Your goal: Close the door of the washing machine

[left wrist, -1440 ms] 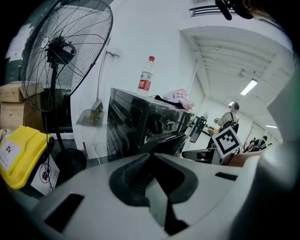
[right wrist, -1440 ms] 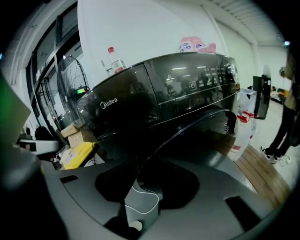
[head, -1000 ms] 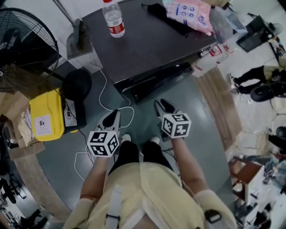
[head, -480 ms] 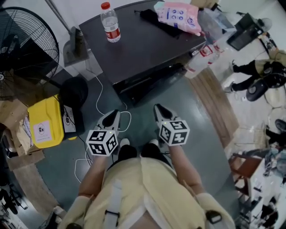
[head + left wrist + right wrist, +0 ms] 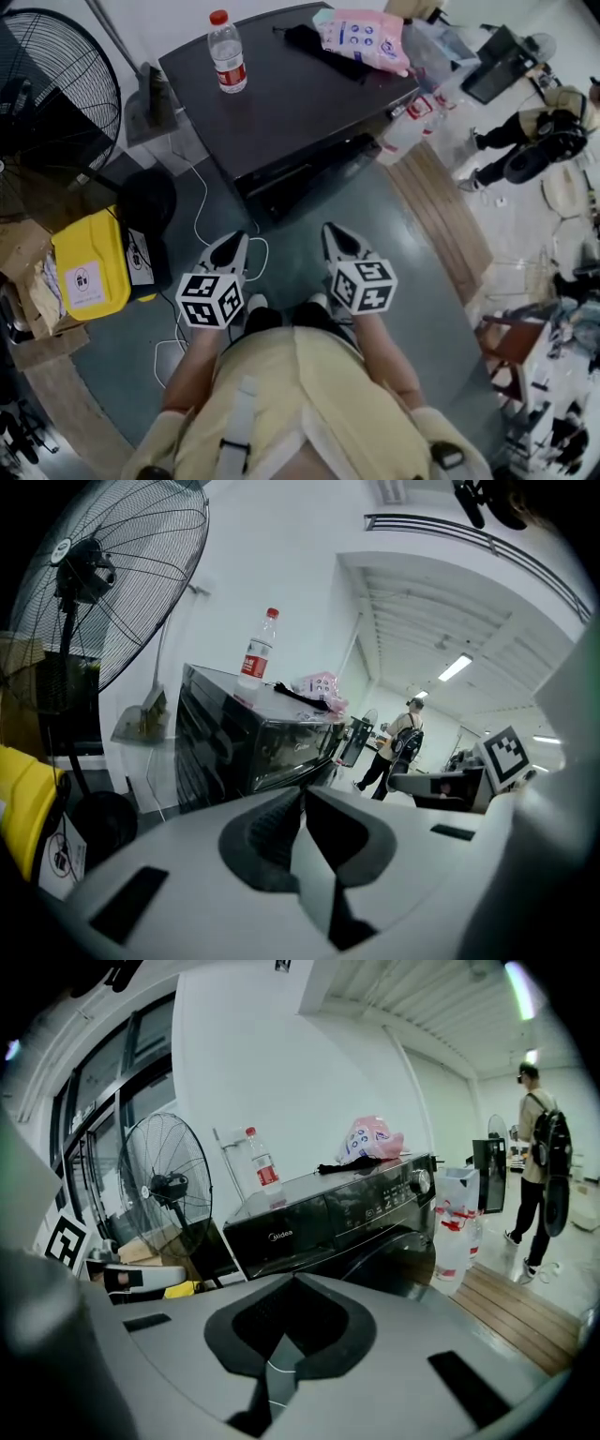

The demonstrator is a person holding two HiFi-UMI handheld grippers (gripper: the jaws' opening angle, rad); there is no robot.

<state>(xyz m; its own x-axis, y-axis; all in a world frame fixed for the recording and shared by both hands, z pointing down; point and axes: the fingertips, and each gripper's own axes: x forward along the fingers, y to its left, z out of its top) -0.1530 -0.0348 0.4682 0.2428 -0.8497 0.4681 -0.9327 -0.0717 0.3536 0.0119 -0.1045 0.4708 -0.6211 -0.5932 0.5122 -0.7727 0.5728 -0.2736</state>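
Observation:
The black front-loading washing machine stands ahead of me, and its round door looks flush with the front in the right gripper view. My left gripper and right gripper hang side by side over the grey floor, short of the machine and touching nothing. The left gripper is shut, with its jaws meeting and empty. The right gripper has just been closing and is shut, with nothing between the jaws.
A water bottle, a dark cloth and a pink pack lie on the machine's top. A large fan and a yellow case stand left, with white cables on the floor. Plastic bottles and a person are at right.
The right gripper's jaws have closed from spread to shut. The washing machine sits a little higher and further off in the head view. The person at right has walked on.

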